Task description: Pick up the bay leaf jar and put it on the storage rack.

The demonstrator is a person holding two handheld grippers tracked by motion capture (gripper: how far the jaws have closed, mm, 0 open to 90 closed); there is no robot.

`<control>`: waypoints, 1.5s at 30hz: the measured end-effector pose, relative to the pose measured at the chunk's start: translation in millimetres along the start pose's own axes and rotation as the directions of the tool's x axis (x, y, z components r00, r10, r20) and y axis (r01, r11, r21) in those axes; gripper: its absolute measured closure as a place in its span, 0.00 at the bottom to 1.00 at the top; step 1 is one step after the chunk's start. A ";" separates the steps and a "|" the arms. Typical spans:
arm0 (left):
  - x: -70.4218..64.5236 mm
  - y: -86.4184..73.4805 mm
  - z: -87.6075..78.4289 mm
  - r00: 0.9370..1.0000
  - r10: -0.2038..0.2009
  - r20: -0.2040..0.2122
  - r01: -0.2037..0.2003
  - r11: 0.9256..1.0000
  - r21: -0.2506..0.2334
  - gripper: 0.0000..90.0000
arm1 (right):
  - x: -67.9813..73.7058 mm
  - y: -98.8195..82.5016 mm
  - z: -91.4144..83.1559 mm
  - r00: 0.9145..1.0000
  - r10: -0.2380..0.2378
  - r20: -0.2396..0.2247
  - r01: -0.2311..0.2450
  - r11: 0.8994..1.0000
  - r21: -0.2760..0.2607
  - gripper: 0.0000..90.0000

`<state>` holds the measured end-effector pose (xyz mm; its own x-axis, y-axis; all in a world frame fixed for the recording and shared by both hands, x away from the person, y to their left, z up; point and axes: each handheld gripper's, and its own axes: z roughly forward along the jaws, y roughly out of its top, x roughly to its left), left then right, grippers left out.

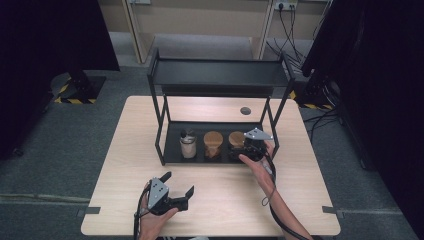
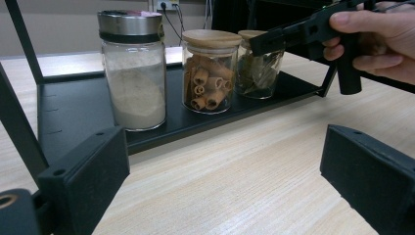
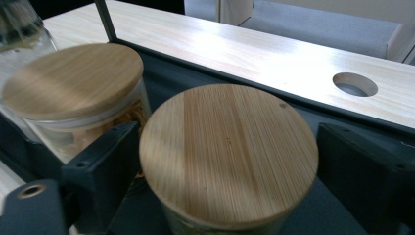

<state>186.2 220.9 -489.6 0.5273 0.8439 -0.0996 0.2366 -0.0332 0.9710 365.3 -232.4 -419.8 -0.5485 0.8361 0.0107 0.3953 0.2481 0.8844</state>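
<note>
A black two-tier rack (image 1: 215,75) stands on the wooden table (image 1: 220,200). Its lower shelf (image 2: 73,103) holds three jars in a row: a steel-capped jar of pale powder (image 2: 133,73), a wooden-lidded jar of cinnamon sticks (image 2: 209,73), and a wooden-lidded jar of bay leaves (image 2: 257,71). My right gripper (image 1: 240,149) is at the bay-leaf jar. Its jaws stand on either side of that jar's lid (image 3: 227,122), and no pad visibly presses it. My left gripper (image 1: 178,183) rests low over the table's near left, open with nothing between its jaws.
The rack's upright posts (image 1: 160,125) frame the lower shelf. Its top shelf overhangs the jars. A round cable hole (image 1: 245,110) sits in the table behind the rack. Bare tabletop lies between the rack's front edge and the near table edge.
</note>
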 end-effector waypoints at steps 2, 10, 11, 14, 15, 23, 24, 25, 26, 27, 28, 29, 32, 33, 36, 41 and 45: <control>-0.1 0.0 0.0 1.000 0.000 -0.001 0.000 1.000 0.000 0.04 | 0.6 -0.6 -3.4 1.000 0.016 0.000 -0.016 1.000 -0.005 0.06; 0.0 0.0 0.7 1.000 0.000 0.001 0.000 1.000 0.004 0.04 | 4.0 -10.7 -17.3 0.999 0.041 0.000 -0.041 0.999 -0.022 0.03; -0.1 0.1 0.6 1.000 0.001 0.001 -0.001 1.000 0.004 0.04 | 4.2 -11.7 -19.1 0.999 0.041 -0.003 -0.041 0.999 -0.024 0.03; -0.1 0.3 0.3 1.000 0.001 0.000 -0.001 1.000 0.002 0.04 | 5.2 -14.0 -25.0 0.999 0.042 -0.009 -0.042 0.999 -0.034 0.03; 0.0 0.2 0.2 1.000 0.000 0.000 0.000 1.000 0.001 0.04 | 5.3 -14.4 -27.1 0.999 0.043 -0.011 -0.044 0.998 -0.037 0.03; 0.7 -0.1 0.4 1.000 -0.002 -0.005 0.002 1.000 0.000 0.04 | 6.1 -23.0 -42.3 0.998 0.045 -0.045 -0.049 0.996 -0.077 0.03; 0.8 -0.1 0.4 1.000 -0.002 -0.006 0.002 1.000 -0.001 0.04 | 5.9 -23.8 -43.3 0.998 0.046 -0.048 -0.050 0.996 -0.080 0.03; 0.8 -0.1 0.4 1.000 -0.003 -0.006 0.003 1.000 -0.001 0.04 | 6.1 -24.8 -45.2 0.998 0.044 -0.051 -0.048 0.996 -0.081 0.03; 0.7 -0.1 0.5 1.000 -0.003 -0.005 0.003 1.000 -0.001 0.04 | 6.5 -25.8 -47.2 0.998 0.042 -0.055 -0.046 0.995 -0.083 0.03; 0.6 -0.3 0.6 1.000 -0.002 -0.005 0.002 1.000 -0.001 0.04 | 6.7 -26.6 -48.3 0.998 0.041 -0.057 -0.045 0.995 -0.085 0.03; 0.6 -0.3 0.7 1.000 -0.002 -0.005 0.002 1.000 0.000 0.04 | 6.9 -27.4 -49.9 0.997 0.041 -0.060 -0.046 0.995 -0.087 0.03; 0.6 -0.3 0.8 1.000 -0.002 -0.005 0.002 1.000 0.001 0.04 | 7.1 -28.0 -51.1 0.997 0.040 -0.061 -0.045 0.995 -0.089 0.03; 0.7 -0.4 1.1 1.000 -0.002 -0.005 0.002 1.000 0.003 0.04 | 7.4 -30.3 -55.7 0.997 0.043 -0.067 -0.050 0.994 -0.100 0.03; 0.8 -0.4 1.2 1.000 -0.003 -0.005 0.003 1.000 0.004 0.04 | 7.4 -31.1 -57.7 0.996 0.045 -0.071 -0.052 0.993 -0.104 0.03; 1.0 -0.6 1.6 1.000 -0.003 -0.004 0.003 1.000 0.006 0.04 | 8.2 -33.0 -62.3 0.996 0.046 -0.081 -0.055 0.992 -0.113 0.03; 1.4 -0.7 2.0 1.000 -0.007 -0.002 0.007 1.000 0.005 0.04 | 10.5 -36.6 -68.0 0.994 0.041 -0.102 -0.054 0.991 -0.125 0.03; 2.6 -0.5 3.0 1.000 -0.012 -0.002 0.012 1.000 0.006 0.04 | 13.0 -40.5 -71.5 0.991 0.038 -0.127 -0.055 0.990 -0.129 0.03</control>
<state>189.9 221.6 -491.0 0.5223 0.8455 -0.1110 0.2480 -0.0260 0.9684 289.4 -266.6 -422.1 -0.6220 0.7761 0.1036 0.3262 0.1365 0.9354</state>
